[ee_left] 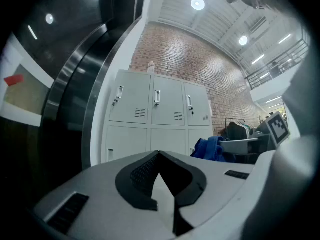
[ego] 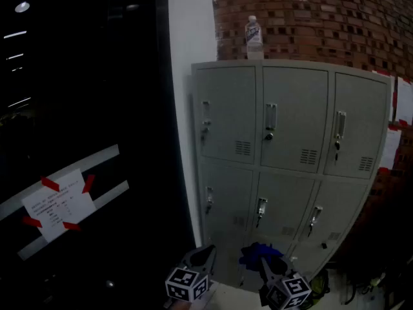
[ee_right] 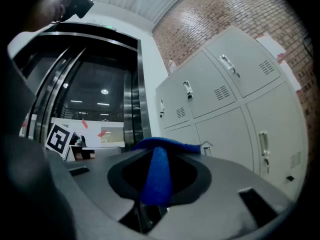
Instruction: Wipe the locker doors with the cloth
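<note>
1 bunched, bright-blue cloth point(ee_right: 156, 176)

Print on notice point(ego: 57, 205) unreadably small, bottle point(ego: 253, 36) label seemingly blurred, cloth point(ego: 253, 254) partly behind right gripper point(ego: 270, 267)

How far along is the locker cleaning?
Done: the blue cloth is clamped in the right gripper. In hand: both grippers hang short of the lockers, the cloth touching no door; the left gripper is shut, empty. Left: apparently all six doors; no wiped patch shows.
</note>
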Available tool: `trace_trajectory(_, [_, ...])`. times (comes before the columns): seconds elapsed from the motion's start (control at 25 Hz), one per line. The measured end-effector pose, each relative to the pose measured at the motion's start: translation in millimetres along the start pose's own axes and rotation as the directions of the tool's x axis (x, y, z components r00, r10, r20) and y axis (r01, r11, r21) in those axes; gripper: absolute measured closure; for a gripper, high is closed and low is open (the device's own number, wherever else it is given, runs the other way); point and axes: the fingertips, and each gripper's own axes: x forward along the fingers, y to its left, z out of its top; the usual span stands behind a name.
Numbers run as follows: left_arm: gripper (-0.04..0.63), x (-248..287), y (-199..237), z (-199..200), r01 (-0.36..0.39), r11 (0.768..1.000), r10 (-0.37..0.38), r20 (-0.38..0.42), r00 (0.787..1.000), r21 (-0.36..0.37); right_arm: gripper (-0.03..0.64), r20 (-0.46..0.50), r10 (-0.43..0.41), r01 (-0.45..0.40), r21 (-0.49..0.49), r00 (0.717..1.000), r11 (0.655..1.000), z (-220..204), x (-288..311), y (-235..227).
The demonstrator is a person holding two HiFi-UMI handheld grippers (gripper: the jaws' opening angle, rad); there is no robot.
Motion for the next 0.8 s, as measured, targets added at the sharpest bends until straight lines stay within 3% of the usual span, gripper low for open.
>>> trace_trajectory(0.16, [0.597, 73, 76, 40, 0.04, 0.999, -0.04, 0.019, 0.999, 0.036, 0.518, 0.016, 0.006, -0.005, -0.037, 1.0, 0.999, 27, 119, -8])
trace_trajectory(0.32, [0.597, 137, 134, 65, 0.067, 0.997, -0.069, 0.046, 0.997, 0.049, 0.518, 0.024, -0.035, 0.036, -0.043, 0.999, 0.998, 40, 196, -20])
trace_trajectory(0.56, [0.597, 203, 145, 73, 0.134, 0.991, -0.135, 0.059, 0.989, 0.017, 0.518, -0.008, -0.107, 0.107, -0.034, 0.994, 0.994, 40, 236, -64])
trace_trajectory(0.68, [0.597, 206, 148, 80, 0.135, 0.991, -0.135, 0.065, 0.989, -0.001, 0.519, 0.002, -0.079, 0.079, -0.037, 0.997, 0.996, 55, 251, -63])
trace_trajectory(0.8, [0.597, 210, 165, 92, 0.095, 0.995, -0.096, 0.076, 0.992, 0.018, 0.52, 0.062, -0.005, 0.01, -0.079, 0.998, 0.997, 98, 291, -43])
